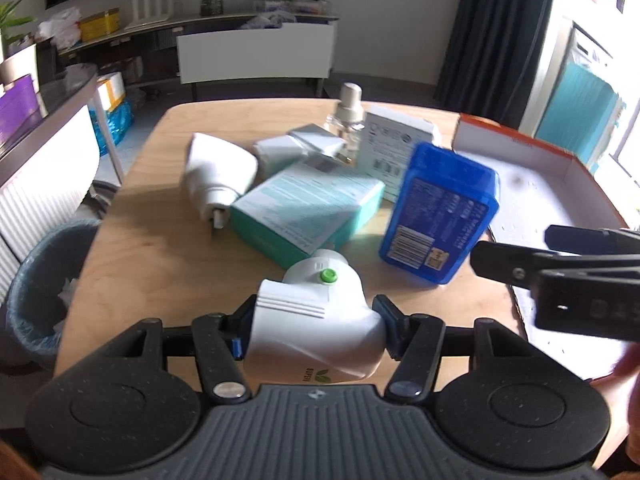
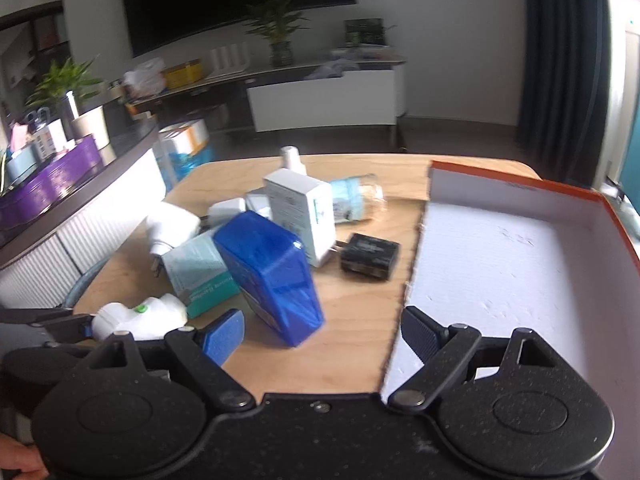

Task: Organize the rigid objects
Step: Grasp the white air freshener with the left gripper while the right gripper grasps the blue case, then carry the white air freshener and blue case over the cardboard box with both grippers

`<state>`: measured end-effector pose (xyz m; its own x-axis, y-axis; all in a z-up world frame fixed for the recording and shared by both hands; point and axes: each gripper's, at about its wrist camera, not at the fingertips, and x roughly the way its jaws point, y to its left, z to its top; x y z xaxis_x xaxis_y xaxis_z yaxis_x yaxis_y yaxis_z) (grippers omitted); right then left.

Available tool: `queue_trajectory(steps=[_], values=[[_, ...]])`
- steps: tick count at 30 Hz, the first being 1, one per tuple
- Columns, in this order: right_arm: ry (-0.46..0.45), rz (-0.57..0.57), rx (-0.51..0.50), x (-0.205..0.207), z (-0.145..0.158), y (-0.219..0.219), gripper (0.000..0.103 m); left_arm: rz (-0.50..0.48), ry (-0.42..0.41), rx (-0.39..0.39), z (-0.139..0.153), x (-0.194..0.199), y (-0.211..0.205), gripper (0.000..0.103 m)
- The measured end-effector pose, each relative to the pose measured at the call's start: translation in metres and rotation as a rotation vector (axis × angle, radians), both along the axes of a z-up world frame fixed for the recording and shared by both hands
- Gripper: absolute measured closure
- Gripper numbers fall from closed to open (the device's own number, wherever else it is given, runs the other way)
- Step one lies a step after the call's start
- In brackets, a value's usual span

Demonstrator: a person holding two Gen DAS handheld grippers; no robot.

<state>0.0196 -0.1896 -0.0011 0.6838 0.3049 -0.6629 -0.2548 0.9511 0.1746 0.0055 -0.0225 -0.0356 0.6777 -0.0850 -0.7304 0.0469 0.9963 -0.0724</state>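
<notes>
My left gripper is shut on a white plug-in device with a green button, held just above the wooden table; it also shows in the right wrist view. My right gripper is open and empty, low over the table's front, beside the white-lined orange box. A blue plastic container leans just ahead of it. Behind lie a teal box, a white adapter, a white box, a clear bottle and a black block.
The open box fills the table's right side. A lined waste bin stands on the floor to the left. A counter with purple items is at far left. A white bench stands beyond the table.
</notes>
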Motion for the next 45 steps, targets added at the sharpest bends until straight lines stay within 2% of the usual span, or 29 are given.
queue_trajectory(steps=[3,7,11,15,19,21,22,24,25,31,37,45], values=[[0.005,0.021,-0.009,0.012,-0.003,0.011,0.002,0.022,-0.018,-0.009,0.003,-0.001,0.008,0.042],[0.021,-0.012,0.001,0.025,-0.008,0.023,0.003,0.041,-0.021,-0.025,0.002,0.002,0.016,0.043],[0.032,-0.104,0.013,0.032,-0.016,0.034,0.003,0.065,-0.032,-0.048,0.003,-0.001,0.026,0.043],[-0.001,-0.188,0.021,0.028,-0.02,0.052,0.003,0.08,-0.046,-0.065,0.007,-0.005,0.035,0.043],[-0.033,-0.299,-0.005,0.028,-0.027,0.071,0.002,0.095,-0.049,-0.072,0.007,-0.005,0.043,0.043],[-0.033,-0.305,-0.024,0.03,-0.03,0.081,0.003,0.103,-0.048,-0.079,0.006,-0.004,0.047,0.043],[-0.05,-0.313,-0.043,0.03,-0.031,0.085,0.005,0.109,-0.048,-0.078,0.006,-0.004,0.048,0.043],[-0.069,-0.335,-0.073,0.031,-0.031,0.09,0.022,0.11,-0.051,-0.089,0.007,-0.004,0.053,0.043],[-0.063,-0.344,-0.088,0.033,-0.033,0.091,0.024,0.112,-0.055,-0.094,0.007,-0.005,0.054,0.043],[-0.087,-0.331,-0.058,0.029,-0.028,0.072,0.024,0.104,-0.067,-0.102,0.009,-0.006,0.053,0.043],[-0.104,-0.262,-0.051,0.02,-0.007,0.053,0.024,0.079,-0.09,-0.102,0.017,-0.005,0.042,0.043],[-0.083,-0.213,-0.05,0.01,0.02,0.022,0.024,0.036,-0.108,-0.104,0.027,0.003,0.022,0.043]])
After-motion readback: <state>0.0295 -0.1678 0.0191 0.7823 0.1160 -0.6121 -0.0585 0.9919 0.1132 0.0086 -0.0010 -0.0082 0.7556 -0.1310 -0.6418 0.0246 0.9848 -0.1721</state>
